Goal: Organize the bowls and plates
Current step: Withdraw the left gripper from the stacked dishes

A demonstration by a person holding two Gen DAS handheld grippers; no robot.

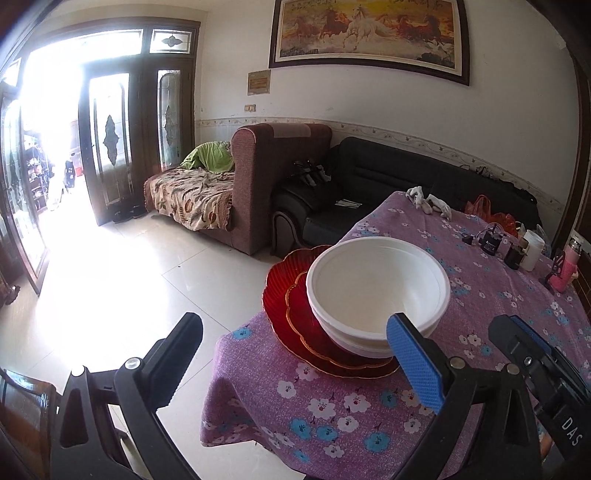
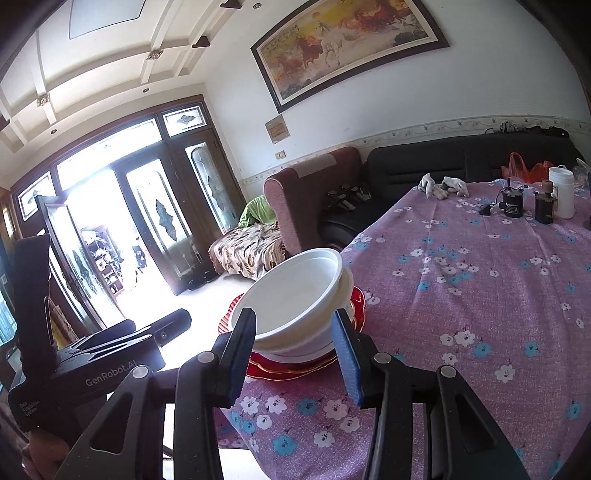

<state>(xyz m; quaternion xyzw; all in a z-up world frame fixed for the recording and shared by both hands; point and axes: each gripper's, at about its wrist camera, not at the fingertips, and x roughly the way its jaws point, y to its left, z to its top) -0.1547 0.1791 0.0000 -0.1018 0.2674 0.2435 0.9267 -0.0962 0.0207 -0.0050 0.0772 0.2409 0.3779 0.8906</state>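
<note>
We see a tabletop (image 2: 480, 295) under purple flowered cloth, gloves (image 2: 445, 186) and a white jar (image 2: 561, 192) at its far end, sofas (image 1: 369, 177) behind, a horse painting (image 1: 369, 33) above.
</note>
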